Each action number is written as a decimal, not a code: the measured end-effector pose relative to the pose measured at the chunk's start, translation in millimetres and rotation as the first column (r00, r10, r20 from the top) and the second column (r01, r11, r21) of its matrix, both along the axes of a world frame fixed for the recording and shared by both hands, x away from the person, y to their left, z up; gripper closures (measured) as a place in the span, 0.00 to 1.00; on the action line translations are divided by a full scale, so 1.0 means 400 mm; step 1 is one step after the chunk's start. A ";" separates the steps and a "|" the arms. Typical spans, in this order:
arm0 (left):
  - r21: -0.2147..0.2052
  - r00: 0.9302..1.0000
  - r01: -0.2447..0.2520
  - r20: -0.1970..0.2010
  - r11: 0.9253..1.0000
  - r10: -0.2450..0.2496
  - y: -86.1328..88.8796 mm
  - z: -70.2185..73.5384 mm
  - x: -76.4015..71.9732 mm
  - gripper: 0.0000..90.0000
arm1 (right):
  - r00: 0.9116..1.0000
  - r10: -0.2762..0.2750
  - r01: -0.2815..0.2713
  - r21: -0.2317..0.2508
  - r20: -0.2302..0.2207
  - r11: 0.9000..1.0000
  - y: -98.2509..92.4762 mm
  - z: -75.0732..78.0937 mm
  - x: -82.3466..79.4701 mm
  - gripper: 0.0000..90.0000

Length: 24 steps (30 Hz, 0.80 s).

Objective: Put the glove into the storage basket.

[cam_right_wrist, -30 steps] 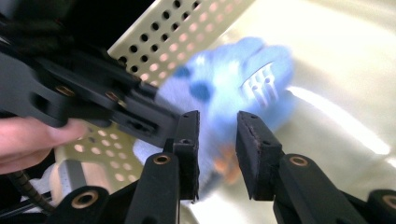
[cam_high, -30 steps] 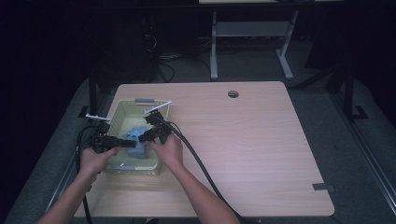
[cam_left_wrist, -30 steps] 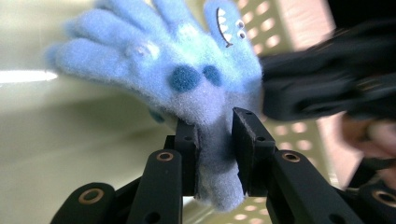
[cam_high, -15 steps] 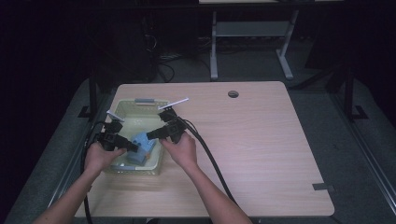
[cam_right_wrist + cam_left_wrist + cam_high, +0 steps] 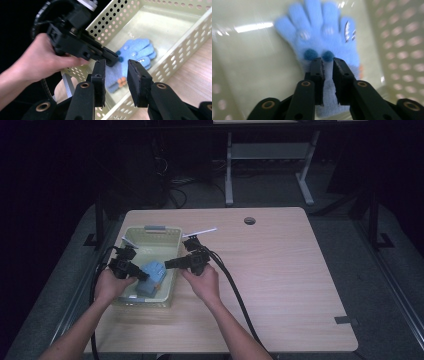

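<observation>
A fluffy blue glove (image 5: 152, 275) lies in the near end of a pale yellow perforated basket (image 5: 150, 231). My left gripper (image 5: 142, 276) reaches into the basket from the left. Its jaws have just been closing and now pinch the glove (image 5: 324, 40) near the cuff, at the left gripper (image 5: 327, 61) tips. My right gripper (image 5: 167, 264) hovers over the basket's right rim, jaws apart with nothing between them. In the right gripper view, the right gripper (image 5: 116, 65) looks down at the glove (image 5: 135, 53), the basket wall (image 5: 180, 47) and the left gripper (image 5: 110, 58).
The basket stands on the left part of a wooden table (image 5: 280, 270) with a round cable hole (image 5: 249, 220) at the back. A grey tape patch (image 5: 346, 320) sits near the front right corner. Black cables (image 5: 235, 290) trail from both grippers. A desk frame (image 5: 270, 155) stands behind.
My right hand has drawn back to the right, from over the glove to the basket's right rim. The left gripper stays on the glove in the basket.
</observation>
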State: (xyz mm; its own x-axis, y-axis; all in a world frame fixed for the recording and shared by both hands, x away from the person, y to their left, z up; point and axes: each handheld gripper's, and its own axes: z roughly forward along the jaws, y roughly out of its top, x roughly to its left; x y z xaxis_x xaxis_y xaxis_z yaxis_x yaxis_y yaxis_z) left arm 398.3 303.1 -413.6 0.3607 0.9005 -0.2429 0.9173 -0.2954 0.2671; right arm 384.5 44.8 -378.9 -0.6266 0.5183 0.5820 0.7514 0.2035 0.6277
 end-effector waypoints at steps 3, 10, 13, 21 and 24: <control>-0.020 1.000 -0.010 0.015 1.000 0.010 -0.005 0.002 0.001 0.85 | 1.000 -0.004 0.004 0.003 -0.001 1.000 -0.011 -0.001 0.000 0.75; -0.108 0.996 -0.027 0.079 0.994 0.036 0.013 0.042 -0.015 0.76 | 0.999 -0.029 0.031 0.052 -0.025 0.998 -0.036 0.003 -0.006 0.72; -0.152 0.994 -0.025 0.101 0.988 0.041 0.012 0.054 -0.023 0.73 | 0.999 -0.042 0.043 0.061 -0.024 0.997 -0.052 0.003 -0.011 0.71; -0.231 0.989 0.000 0.145 0.973 0.034 -0.004 0.085 -0.037 0.64 | 0.998 -0.065 0.066 0.057 -0.024 0.996 -0.096 0.009 -0.008 0.65; -0.254 0.987 0.011 0.157 0.967 0.030 -0.012 0.093 -0.042 0.62 | 0.997 -0.072 0.073 0.057 -0.022 0.996 -0.109 0.011 -0.008 0.64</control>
